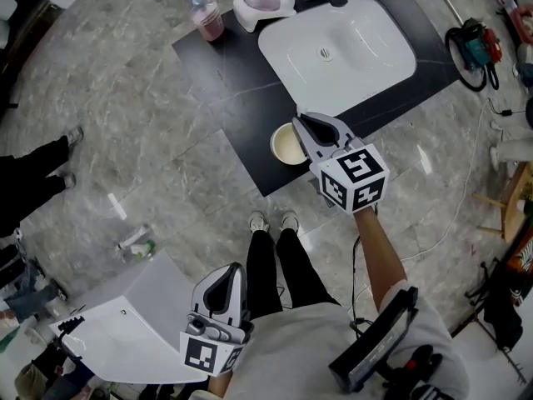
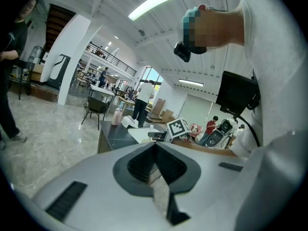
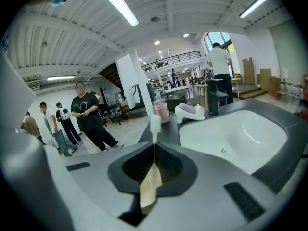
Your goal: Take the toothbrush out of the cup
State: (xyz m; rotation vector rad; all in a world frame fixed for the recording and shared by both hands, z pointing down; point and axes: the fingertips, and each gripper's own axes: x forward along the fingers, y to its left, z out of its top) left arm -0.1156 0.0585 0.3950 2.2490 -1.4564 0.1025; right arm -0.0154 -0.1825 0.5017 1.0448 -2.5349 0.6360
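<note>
A white toothbrush [image 3: 155, 124] stands upright, its bristle head rising just past the tips of my right gripper [image 3: 154, 146], whose jaws are shut on its handle. Below the jaws shows the cream cup [image 3: 151, 186]. In the head view my right gripper [image 1: 301, 121] hangs over the cup [image 1: 287, 146], which stands at the near edge of the black counter [image 1: 233, 82]; the brush is hidden there. My left gripper [image 1: 231, 272] is held low near the body, away from the counter. Its jaws [image 2: 155, 144] meet with nothing between them.
A white sink [image 1: 337, 52] is set in the counter behind the cup. A pink soap bottle [image 1: 206, 17] and a white soap dish [image 1: 262, 8] stand at the far edge. A white basin-like panel [image 1: 133, 323] lies on the floor at lower left. People stand in the hall.
</note>
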